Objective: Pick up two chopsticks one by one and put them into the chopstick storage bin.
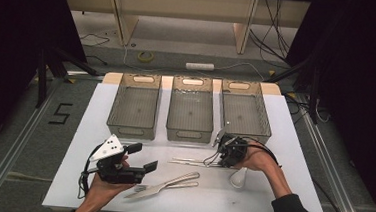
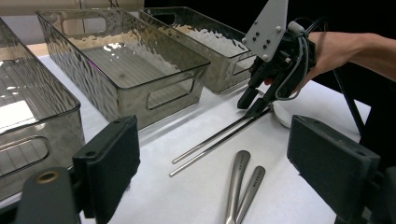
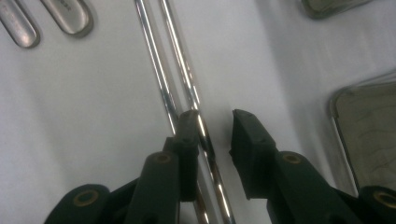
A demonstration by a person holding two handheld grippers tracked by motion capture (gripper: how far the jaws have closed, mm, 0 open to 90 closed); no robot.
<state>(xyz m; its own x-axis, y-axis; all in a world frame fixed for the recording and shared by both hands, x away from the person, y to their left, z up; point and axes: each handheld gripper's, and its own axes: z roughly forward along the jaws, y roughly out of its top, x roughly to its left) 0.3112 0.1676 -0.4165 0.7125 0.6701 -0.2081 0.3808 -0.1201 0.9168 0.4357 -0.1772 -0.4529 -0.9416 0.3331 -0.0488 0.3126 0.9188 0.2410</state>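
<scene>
Closest in, the left gripper [image 1: 144,159] is held wide open above the fork and spoon [image 1: 168,183]. Further right, two chopsticks [image 2: 219,138] are laid left-right on the table [image 1: 292,158]; the open right gripper [image 3: 215,122] is set over their right ends, partly hiding them. Nothing's seen inside the three bins [image 1: 190,109] at the far side.

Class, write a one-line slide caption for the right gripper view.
Open right gripper lowered over two thin shiny metal chopsticks lying side by side on the white table.
</scene>
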